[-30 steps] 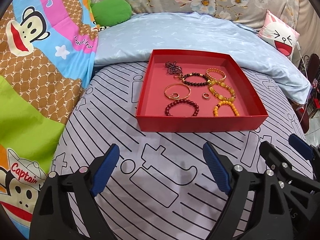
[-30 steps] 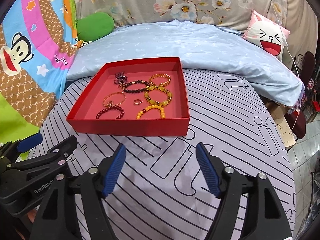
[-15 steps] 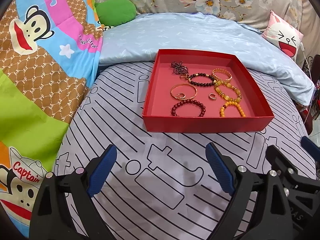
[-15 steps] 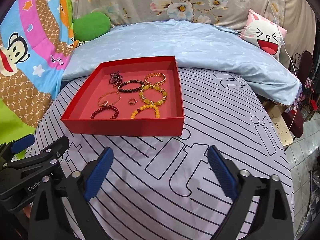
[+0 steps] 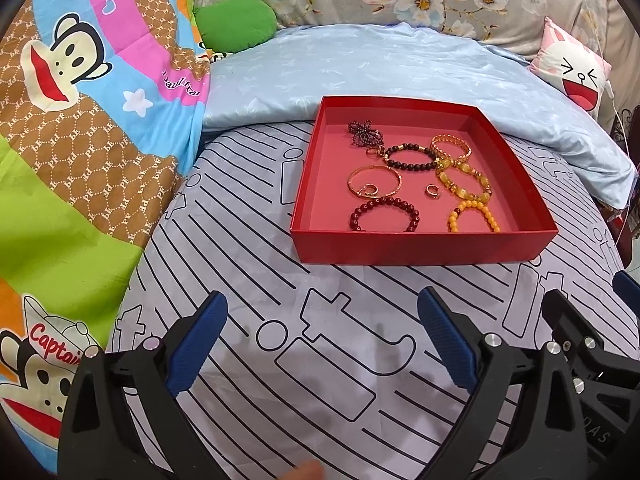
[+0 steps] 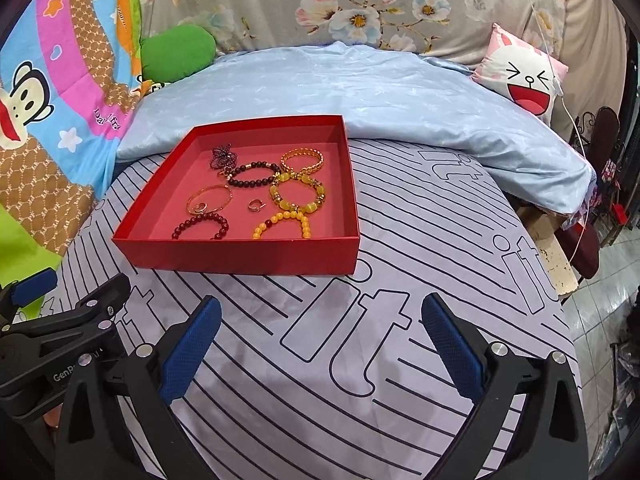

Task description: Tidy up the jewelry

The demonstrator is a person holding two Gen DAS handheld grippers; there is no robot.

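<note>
A red tray (image 5: 416,249) (image 6: 248,254) sits on the striped bedsheet and holds several bracelets and small rings. A dark red bead bracelet (image 5: 384,213) (image 6: 200,226) and an orange bead bracelet (image 5: 474,216) (image 6: 282,224) lie nearest its front wall. A thin gold bangle (image 5: 374,180) (image 6: 210,198) and a black bead bracelet (image 5: 410,156) (image 6: 254,174) lie behind. My left gripper (image 5: 322,336) is open and empty, in front of the tray. My right gripper (image 6: 320,340) is open and empty, in front of the tray's right corner.
A light blue quilt (image 5: 380,68) lies folded behind the tray. A colourful cartoon blanket (image 5: 80,120) rises on the left. A green cushion (image 6: 176,54) and a white rabbit-face pillow (image 6: 524,76) sit at the back. The bed's edge (image 6: 560,304) drops to the floor at right.
Both grippers have pulled back and shifted slightly left, so the tray sits further right in the left view. The right gripper's jaws opened wider.
</note>
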